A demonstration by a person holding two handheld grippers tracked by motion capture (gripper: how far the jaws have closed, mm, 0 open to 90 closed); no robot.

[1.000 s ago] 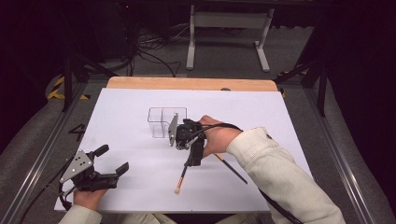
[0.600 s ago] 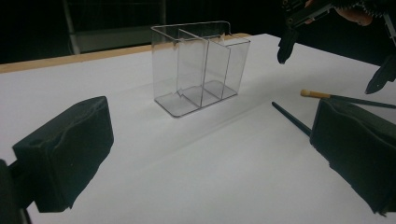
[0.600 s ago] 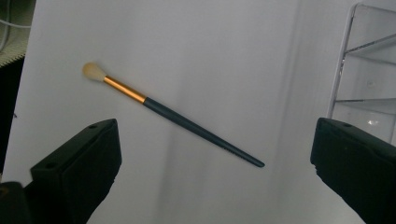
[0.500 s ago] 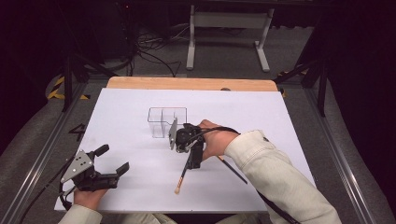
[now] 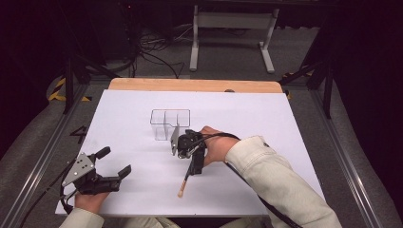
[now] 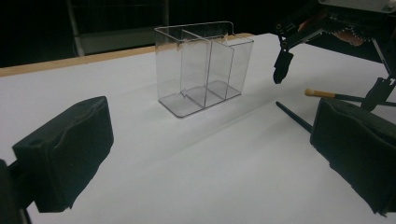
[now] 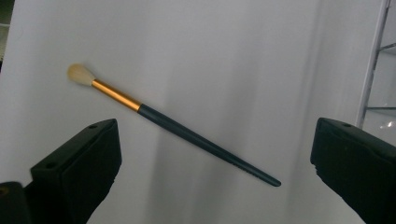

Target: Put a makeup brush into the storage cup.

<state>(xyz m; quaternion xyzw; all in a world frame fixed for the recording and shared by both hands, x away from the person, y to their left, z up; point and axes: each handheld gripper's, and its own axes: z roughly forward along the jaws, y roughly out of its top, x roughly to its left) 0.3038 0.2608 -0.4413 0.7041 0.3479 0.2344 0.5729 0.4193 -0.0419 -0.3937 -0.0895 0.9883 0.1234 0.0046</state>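
Here the right claw (image 5: 190,151) hangs directly over a makeup brush (image 7: 173,124) that lies flat on the white tabletop (image 5: 285,123), just in front of a clear divided organizer (image 5: 167,124). Its jaws stand wide apart with nothing between them, and in the right gripper view the brush's dark handle runs slantwise across the gap: pale bristle tip and gold ferrule toward one jaw, tapered end toward the other. So the long axis lies partly along the line between the jaws rather than squarely across it, and that is probably what the coming grasp depends on; a turn of the wrist would set the pads against the handle's sides instead of its ends.

In the high view the brush points its bristles toward the person and its tail up toward the organizer, under the right hand (image 5: 216,145). The left claw (image 5: 113,166) sits well apart at the near left of the tabletop, also spread and empty, facing the organizer. The right one is plainly the nearer, and seems placed for the pick-up.
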